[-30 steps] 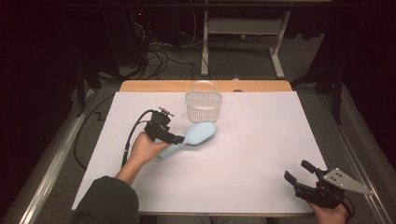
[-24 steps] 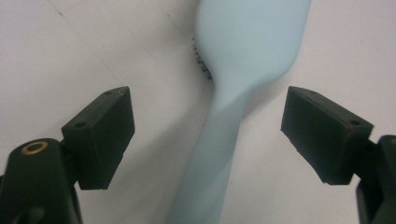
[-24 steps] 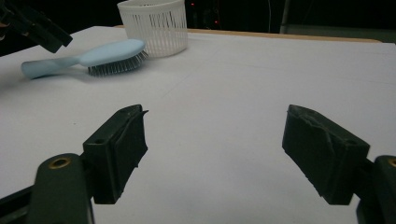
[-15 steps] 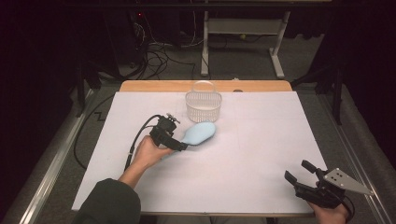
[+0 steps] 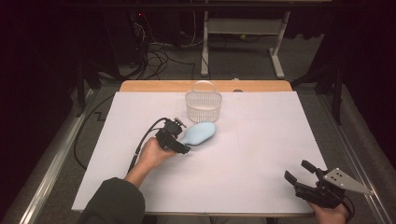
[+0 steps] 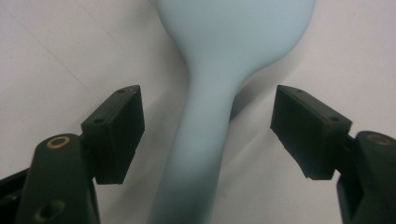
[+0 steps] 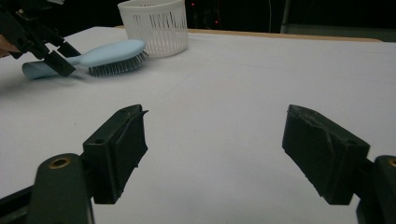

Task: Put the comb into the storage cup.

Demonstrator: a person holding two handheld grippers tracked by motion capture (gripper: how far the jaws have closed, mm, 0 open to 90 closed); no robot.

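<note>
We take the white basket (image 5: 203,105) as our landmark. From the high view, the pale blue hairbrush (image 5: 200,134) lies on the white table cover (image 5: 261,140) just in front of the basket and a little to its left, head near the basket wall, handle pointing away toward our left gripper (image 5: 183,145).

That view leaves the jaws hard to read. In the left gripper view we see the hairbrush handle (image 6: 201,154) running up between the two black jaws, bare cover showing on either side. The jaws have just been closing but do not yet press on the handle.

The right gripper view gives what the others lack: the bristles face down on the cover, beside the basket.

Our right gripper (image 5: 299,174) rests well away from the basket, at the near right corner, jaws spread wide, nothing between them.
</note>
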